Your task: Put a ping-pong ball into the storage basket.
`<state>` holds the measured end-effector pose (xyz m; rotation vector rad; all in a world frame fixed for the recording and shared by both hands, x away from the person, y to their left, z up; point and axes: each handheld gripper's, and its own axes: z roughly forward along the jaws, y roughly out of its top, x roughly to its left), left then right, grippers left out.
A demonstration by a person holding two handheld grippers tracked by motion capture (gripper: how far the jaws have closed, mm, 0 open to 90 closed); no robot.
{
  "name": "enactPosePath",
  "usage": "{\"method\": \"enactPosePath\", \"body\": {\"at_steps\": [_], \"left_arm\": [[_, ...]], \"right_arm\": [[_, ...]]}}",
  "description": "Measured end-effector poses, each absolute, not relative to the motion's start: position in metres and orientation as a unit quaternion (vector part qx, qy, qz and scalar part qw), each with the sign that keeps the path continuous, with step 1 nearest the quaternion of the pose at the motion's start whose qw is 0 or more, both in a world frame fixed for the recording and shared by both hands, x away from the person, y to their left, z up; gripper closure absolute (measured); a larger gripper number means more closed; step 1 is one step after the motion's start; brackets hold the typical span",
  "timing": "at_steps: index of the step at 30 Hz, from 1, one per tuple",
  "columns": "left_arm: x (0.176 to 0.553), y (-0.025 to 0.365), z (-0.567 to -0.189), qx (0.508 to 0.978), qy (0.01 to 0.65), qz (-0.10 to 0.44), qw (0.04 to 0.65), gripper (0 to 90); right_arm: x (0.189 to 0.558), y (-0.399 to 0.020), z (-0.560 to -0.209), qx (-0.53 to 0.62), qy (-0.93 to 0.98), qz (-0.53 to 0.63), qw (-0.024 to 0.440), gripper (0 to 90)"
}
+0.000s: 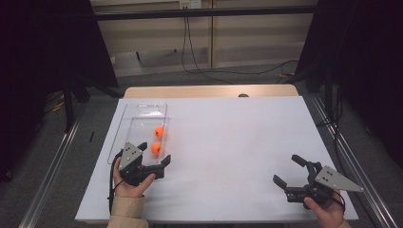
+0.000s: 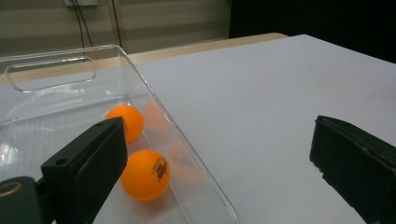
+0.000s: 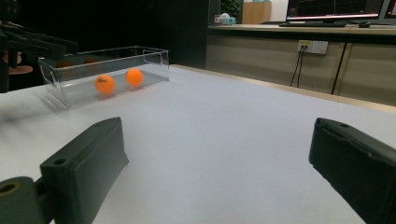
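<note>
Left hand-held gripper (image 1: 153, 155) at near end of tray (image 1: 124, 130); two balls inside.

Jaws were spread, straddling the tray's right wall; the near ball (image 2: 145, 174) lay just ahead by the inside jaw, the far ball (image 2: 126, 122) beyond, along the tray's long axis. Right hand-held gripper (image 1: 289, 171) sat spread and empty, well apart on the tabletop (image 1: 237, 137).

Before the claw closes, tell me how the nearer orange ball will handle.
The nearer orange ball is round and smooth, so it will likely roll away. It looks like a hollow table-tennis ball, probably very light. The clear tray walls should stop it.
</note>
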<state>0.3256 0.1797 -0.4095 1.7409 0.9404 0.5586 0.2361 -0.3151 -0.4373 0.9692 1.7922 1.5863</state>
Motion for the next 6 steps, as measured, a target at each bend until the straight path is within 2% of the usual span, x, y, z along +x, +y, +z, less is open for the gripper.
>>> {"method": "enactPosePath", "body": {"at_steps": [6], "left_arm": [[0.3249, 0.1818, -0.4093, 0.715, 0.396, 0.229, 0.529, 3.9]], "right_arm": [[0.2362, -0.3145, -0.4375, 0.360, 0.668, 0.590, 0.276, 3.4]]}}
